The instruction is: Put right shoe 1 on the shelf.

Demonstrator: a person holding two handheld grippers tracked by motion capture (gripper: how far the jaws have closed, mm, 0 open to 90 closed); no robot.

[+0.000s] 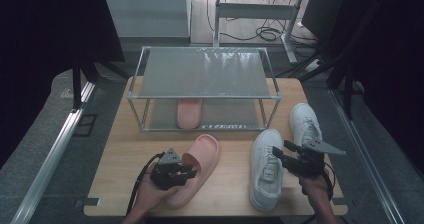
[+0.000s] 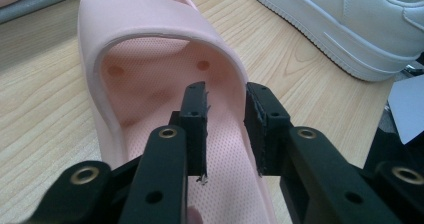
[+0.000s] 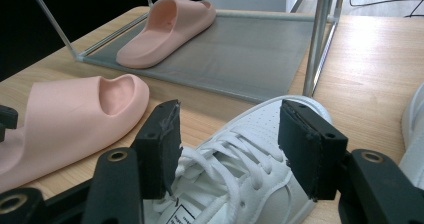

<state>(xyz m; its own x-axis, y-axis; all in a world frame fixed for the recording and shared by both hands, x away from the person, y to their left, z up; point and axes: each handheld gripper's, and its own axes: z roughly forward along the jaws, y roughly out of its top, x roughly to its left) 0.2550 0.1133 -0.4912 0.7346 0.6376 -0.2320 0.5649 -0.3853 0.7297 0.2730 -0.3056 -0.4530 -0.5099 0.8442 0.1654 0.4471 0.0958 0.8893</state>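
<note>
Left gripper (image 1: 186,173), jaws narrowly parted and empty, hovers over the slipper (image 1: 196,166) near the desk's (image 1: 125,159) front edge; right gripper (image 1: 280,151), jaws wide, straddles the sneaker (image 1: 265,176), apparently poised to grasp.

From up high, my left gripper (image 1: 176,172) is covering the heel end of the near pink slipper (image 1: 197,165), and the rack's (image 1: 202,74) top shelf is hiding the back of the second pink slipper (image 1: 189,112) underneath. I'm losing the near white sneaker's (image 3: 240,176) heel off the bottom of the right gripper view, and the label on its tongue is coming through too small to read. The far white sneaker (image 1: 305,121) is sitting partly behind my right gripper (image 1: 287,154).
</note>
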